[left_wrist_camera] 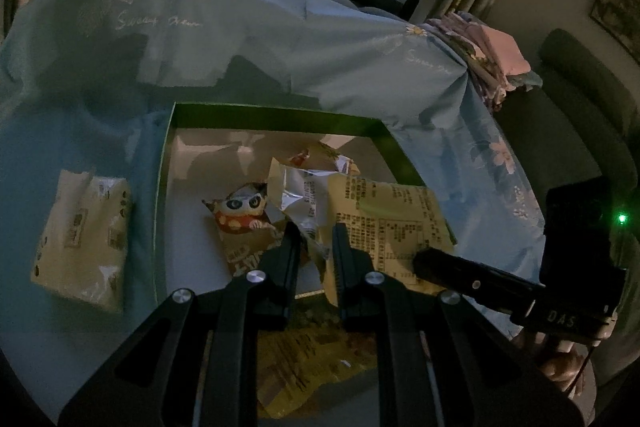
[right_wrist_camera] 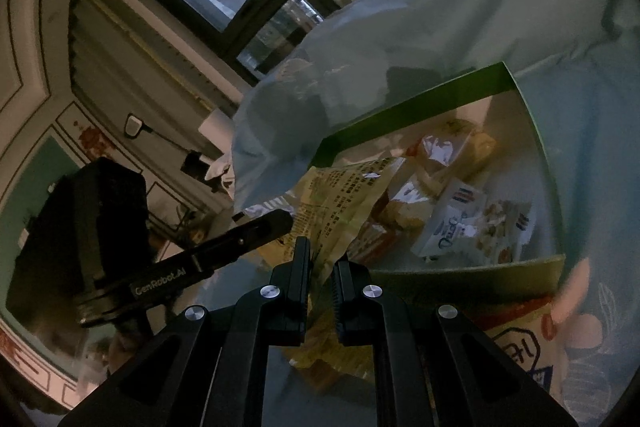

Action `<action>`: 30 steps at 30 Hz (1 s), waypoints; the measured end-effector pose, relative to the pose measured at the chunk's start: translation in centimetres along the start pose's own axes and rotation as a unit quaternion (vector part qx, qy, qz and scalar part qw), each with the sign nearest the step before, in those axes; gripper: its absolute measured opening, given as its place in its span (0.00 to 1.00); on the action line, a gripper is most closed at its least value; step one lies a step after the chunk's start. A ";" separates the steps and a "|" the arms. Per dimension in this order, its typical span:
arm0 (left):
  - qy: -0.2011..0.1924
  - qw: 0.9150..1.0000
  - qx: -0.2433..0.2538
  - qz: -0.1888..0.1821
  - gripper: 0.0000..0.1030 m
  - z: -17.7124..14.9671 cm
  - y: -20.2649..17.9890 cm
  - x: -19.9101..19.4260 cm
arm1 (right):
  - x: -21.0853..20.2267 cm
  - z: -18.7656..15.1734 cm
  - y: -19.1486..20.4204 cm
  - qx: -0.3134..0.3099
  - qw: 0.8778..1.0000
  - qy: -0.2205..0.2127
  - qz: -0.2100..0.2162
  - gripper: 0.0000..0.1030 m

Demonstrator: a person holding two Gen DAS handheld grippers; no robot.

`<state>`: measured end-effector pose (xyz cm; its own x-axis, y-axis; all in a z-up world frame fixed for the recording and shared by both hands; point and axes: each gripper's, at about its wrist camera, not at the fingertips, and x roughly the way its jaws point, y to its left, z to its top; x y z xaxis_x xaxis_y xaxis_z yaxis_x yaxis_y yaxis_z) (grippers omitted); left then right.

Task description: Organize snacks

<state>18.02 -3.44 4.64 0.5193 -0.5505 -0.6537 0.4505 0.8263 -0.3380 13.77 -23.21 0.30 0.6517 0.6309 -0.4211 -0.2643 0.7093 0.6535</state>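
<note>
A large yellow snack bag (left_wrist_camera: 384,223) is being held between both grippers at the near right corner of the green-rimmed box (left_wrist_camera: 280,117), which is resting on the blue floral cloth (left_wrist_camera: 280,39). The left gripper (left_wrist_camera: 316,233) is pinching the bag's crinkled left edge; the right gripper (right_wrist_camera: 322,259), whose body is appearing at the right of the left view, is pinching its opposite edge (right_wrist_camera: 344,203). The bag's long axis is being carried roughly across the box's right rim, its far end overhanging the panda packet (left_wrist_camera: 240,211) and other snacks inside. Open floor is being left at the box's far left corner. One pale packet (left_wrist_camera: 84,239) is lying outside, just left of the box, nearer the left gripper.
</note>
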 end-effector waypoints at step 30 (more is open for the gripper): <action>0.044 0.999 -0.007 0.030 0.13 2.6 2.5 7.3 | 5.8 3.0 -2.8 0.007 0.997 0.037 -0.061 0.11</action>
<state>24.83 -5.73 0.73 0.4794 -0.4881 -0.7293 0.4106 0.8592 -0.3052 20.38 -22.46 -2.10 0.6233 0.5617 -0.5440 -0.1749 0.7783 0.6031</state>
